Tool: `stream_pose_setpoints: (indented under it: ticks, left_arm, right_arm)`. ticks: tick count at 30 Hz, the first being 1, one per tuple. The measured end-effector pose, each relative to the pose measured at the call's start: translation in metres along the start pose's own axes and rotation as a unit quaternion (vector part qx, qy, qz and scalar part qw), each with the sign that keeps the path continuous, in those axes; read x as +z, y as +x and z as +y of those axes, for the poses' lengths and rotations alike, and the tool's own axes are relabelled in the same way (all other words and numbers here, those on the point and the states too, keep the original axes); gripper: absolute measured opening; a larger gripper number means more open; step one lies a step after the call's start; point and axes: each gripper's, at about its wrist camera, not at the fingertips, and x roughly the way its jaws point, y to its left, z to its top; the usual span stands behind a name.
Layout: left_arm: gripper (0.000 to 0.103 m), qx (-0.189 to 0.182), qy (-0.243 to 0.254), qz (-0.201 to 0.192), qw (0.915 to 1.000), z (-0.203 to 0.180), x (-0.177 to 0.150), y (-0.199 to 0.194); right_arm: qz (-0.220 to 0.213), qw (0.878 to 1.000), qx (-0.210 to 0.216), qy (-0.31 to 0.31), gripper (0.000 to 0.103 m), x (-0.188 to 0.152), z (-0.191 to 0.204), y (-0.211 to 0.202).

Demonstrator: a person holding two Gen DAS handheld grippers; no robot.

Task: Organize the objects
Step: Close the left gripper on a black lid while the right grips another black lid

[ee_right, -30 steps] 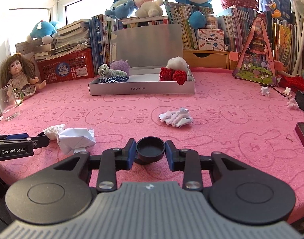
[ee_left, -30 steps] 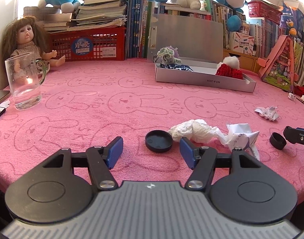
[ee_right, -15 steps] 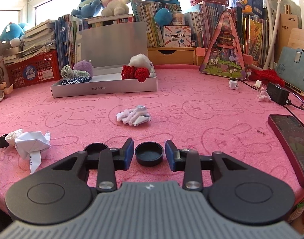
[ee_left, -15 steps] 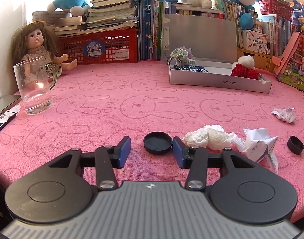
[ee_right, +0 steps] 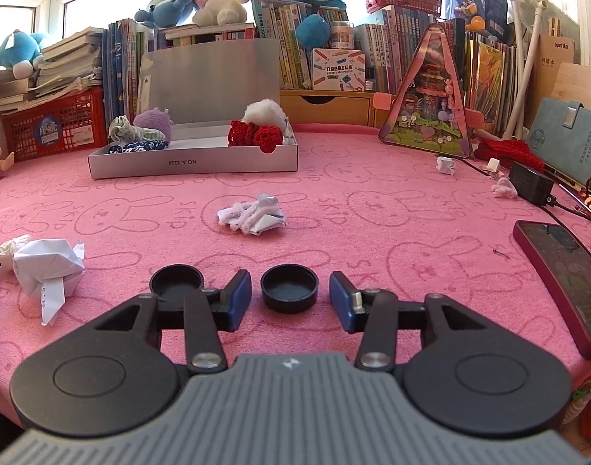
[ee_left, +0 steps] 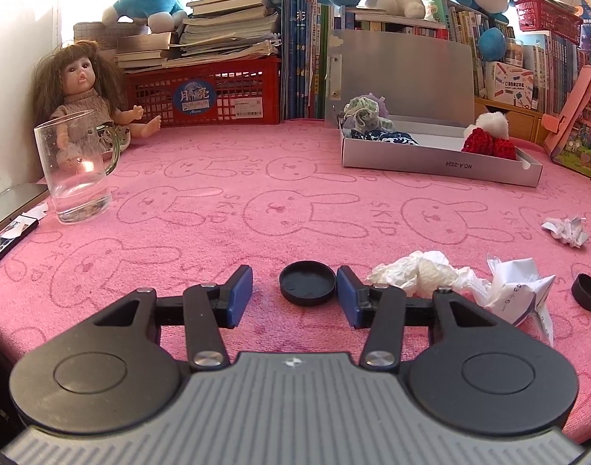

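In the left wrist view a flat black cap [ee_left: 307, 288] lies on the pink cloth between my open left gripper's [ee_left: 294, 295] fingers, close to the right finger. In the right wrist view a black cap [ee_right: 289, 292] sits on the cloth between my open right gripper's [ee_right: 290, 299] fingers, touching neither. A second black cap [ee_right: 176, 280] lies just left of it, partly behind the left finger. Crumpled tissue [ee_left: 419, 272] and folded paper [ee_left: 517, 286] lie right of the left gripper; the paper also shows in the right wrist view [ee_right: 49, 262]. Another paper wad [ee_right: 252, 215] lies ahead.
An open grey box [ee_right: 194, 162] with yarn balls and cloth stands at the back. A glass mug [ee_left: 75, 168] and a doll [ee_left: 82, 89] are at the far left. A phone [ee_right: 559, 267], charger [ee_right: 531, 187] and cables lie at the right. Books and plush toys line the back.
My right gripper has opened and let go of the black cap, which now rests on the cloth beside the second cap. My left gripper moved closer around its cap.
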Motion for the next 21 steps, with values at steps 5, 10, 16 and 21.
stream_pose_setpoints:
  ticks: [5, 10, 16, 21]
  left_arm:
    - [0.043, -0.007, -0.004, 0.002, 1.0, 0.0, 0.001, -0.001]
    - [0.037, -0.01, -0.005, 0.004, 0.9999, 0.001, 0.002, -0.001]
    - [0.037, -0.014, 0.001, -0.001, 0.9999, -0.003, 0.006, -0.003]
    - [0.037, -0.017, 0.006, 0.007, 0.9998, -0.005, 0.017, -0.002]
  right_arm:
    - [0.003, 1.0, 0.011, -0.005, 0.044, 0.002, 0.003, -0.001]
    - [0.009, 1.0, 0.023, -0.006, 0.037, 0.005, 0.004, 0.0]
    - [0.001, 1.0, 0.03, -0.005, 0.037, 0.01, 0.005, -0.004]
    - [0.003, 0.999, 0.034, 0.002, 0.037, 0.019, 0.004, 0.0]
